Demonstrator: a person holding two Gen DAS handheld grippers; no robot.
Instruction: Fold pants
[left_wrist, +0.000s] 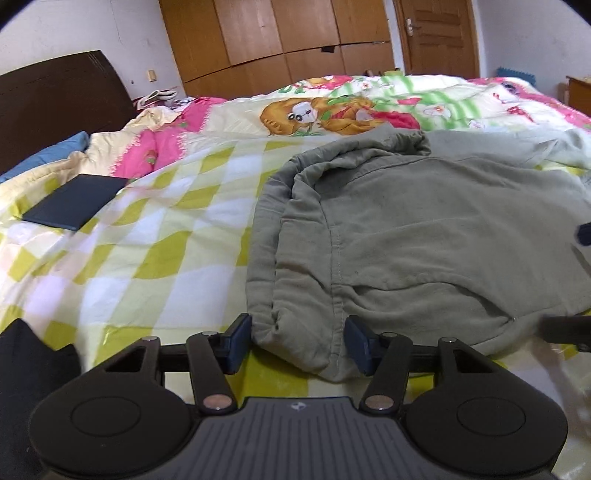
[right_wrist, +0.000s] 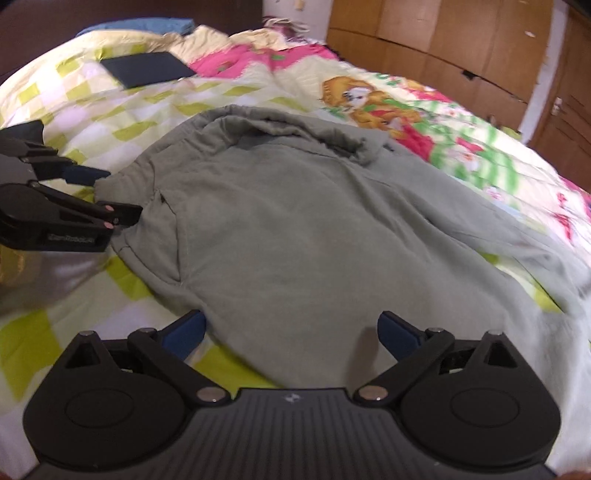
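Observation:
Grey-green pants (left_wrist: 413, 236) lie spread on the bed, waistband end bunched at the far side; they also fill the right wrist view (right_wrist: 295, 229). My left gripper (left_wrist: 299, 343) is open, its blue pads on either side of the near left corner of the fabric, not closed on it. It also shows in the right wrist view (right_wrist: 110, 192) at the pants' left edge. My right gripper (right_wrist: 291, 332) is open, its fingers straddling the near edge of the pants. A dark part of it shows at the right edge of the left wrist view (left_wrist: 569, 328).
The bed has a yellow-checked, cartoon-printed quilt (left_wrist: 155, 236). A dark flat book-like object (left_wrist: 74, 201) lies at the far left, also in the right wrist view (right_wrist: 147, 68). A blue pillow (left_wrist: 48, 153), dark headboard (left_wrist: 55, 88) and wooden wardrobe (left_wrist: 280, 37) stand beyond.

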